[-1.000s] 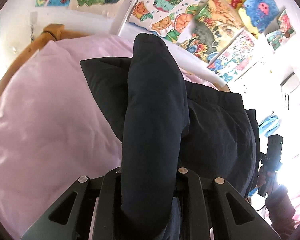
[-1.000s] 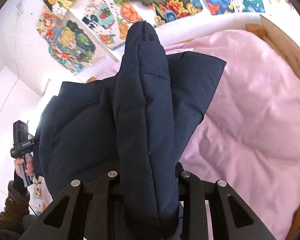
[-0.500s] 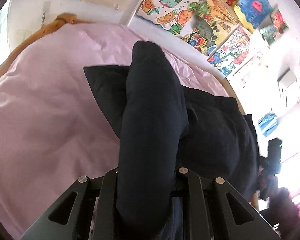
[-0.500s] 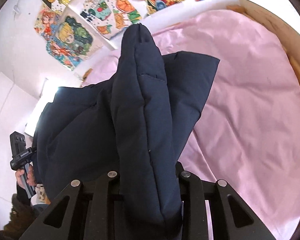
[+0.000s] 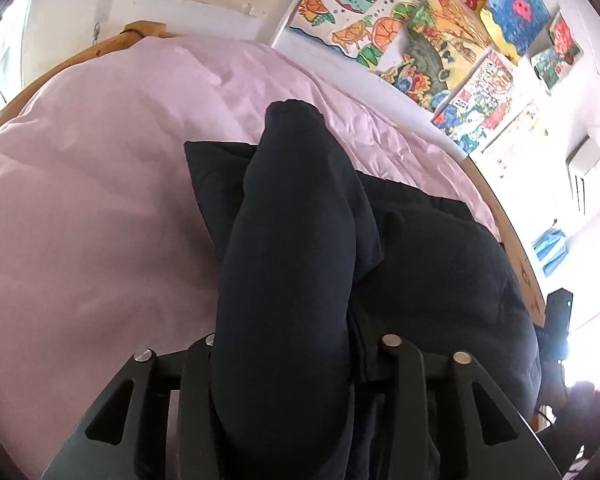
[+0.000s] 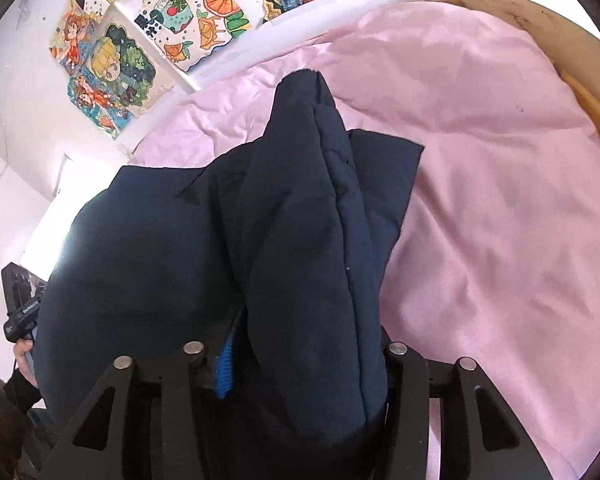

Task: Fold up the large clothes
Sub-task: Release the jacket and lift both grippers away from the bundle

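A dark navy padded jacket (image 5: 440, 280) lies bunched on the pink bed cover (image 5: 100, 220). One thick fold of it runs up between the jaws of my left gripper (image 5: 296, 344); those jaws are opening, and a gap shows beside the fold on its right. In the right wrist view, another fold of the jacket (image 6: 308, 240), with a strip of blue lining (image 6: 224, 372), sits between the opening jaws of my right gripper (image 6: 296, 344). The fabric hides both pairs of fingertips.
The wooden bed frame (image 5: 516, 248) curves around the pink cover (image 6: 500, 200). Colourful drawings (image 5: 420, 40) hang on the white wall behind. A hand (image 6: 24, 356) holds the other gripper's body (image 6: 20, 304) at the left edge of the right wrist view.
Both grippers have sunk toward the bed with the jacket. Their jaws now stand wider apart, the folds sit looser, and blue lining has come into view at the right gripper.
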